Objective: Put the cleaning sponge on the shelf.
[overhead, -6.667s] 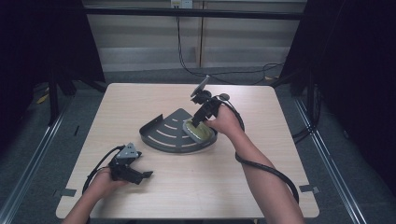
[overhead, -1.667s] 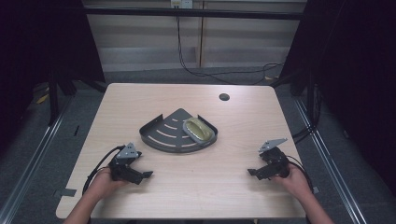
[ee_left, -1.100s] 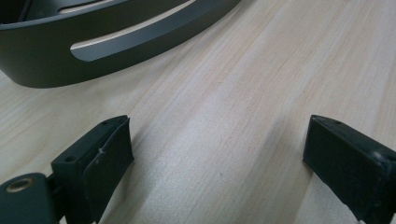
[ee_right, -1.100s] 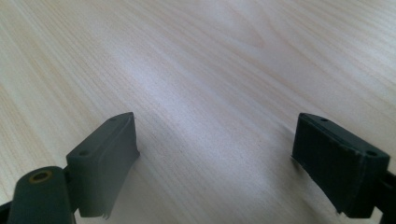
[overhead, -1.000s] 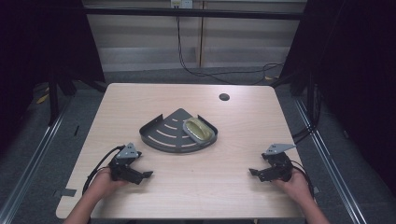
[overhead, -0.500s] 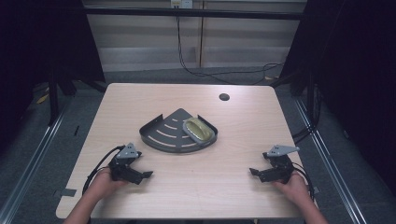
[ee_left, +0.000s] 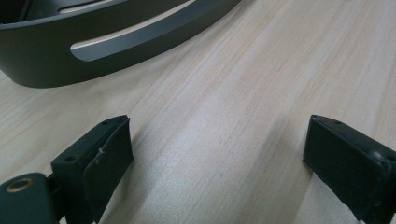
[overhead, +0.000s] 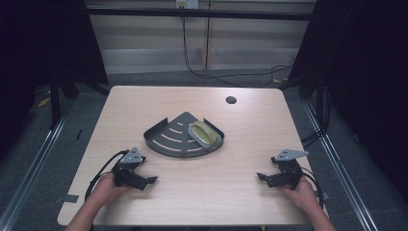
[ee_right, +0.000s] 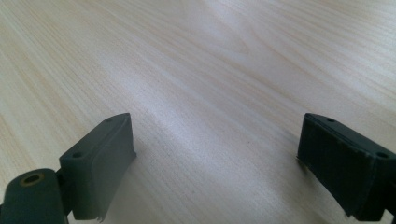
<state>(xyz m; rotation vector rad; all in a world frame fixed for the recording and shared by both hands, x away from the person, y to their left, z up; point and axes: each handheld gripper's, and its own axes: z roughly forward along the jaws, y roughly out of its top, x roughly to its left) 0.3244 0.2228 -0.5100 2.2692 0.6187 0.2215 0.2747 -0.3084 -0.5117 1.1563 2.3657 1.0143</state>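
Observation:
A dark grey quarter-round rack (overhead: 168, 141) lies at the middle of the wooden table, and a yellow-green sponge in clear wrap (overhead: 204, 134) rests in its right part. My left gripper (overhead: 146, 180) rests on the table near the front left, open and holding nothing. In the left gripper view its jaws stand wide apart over bare wood, with the rack's curved wall (ee_left: 116, 42) just ahead. My right gripper (overhead: 262, 178) rests near the front right edge, open and holding nothing. In the right gripper view its fingers (ee_right: 100, 158) spread over bare wood.
A round cable hole (overhead: 231, 100) sits near the table's (overhead: 144, 106) far edge. Cables trail from both grippers toward the front edge. Dark floor and metal rails surround the table.
The right hand left the sponge in the rack and drew back to the front right of the table. In the last second it has barely shifted. The left gripper stayed put.

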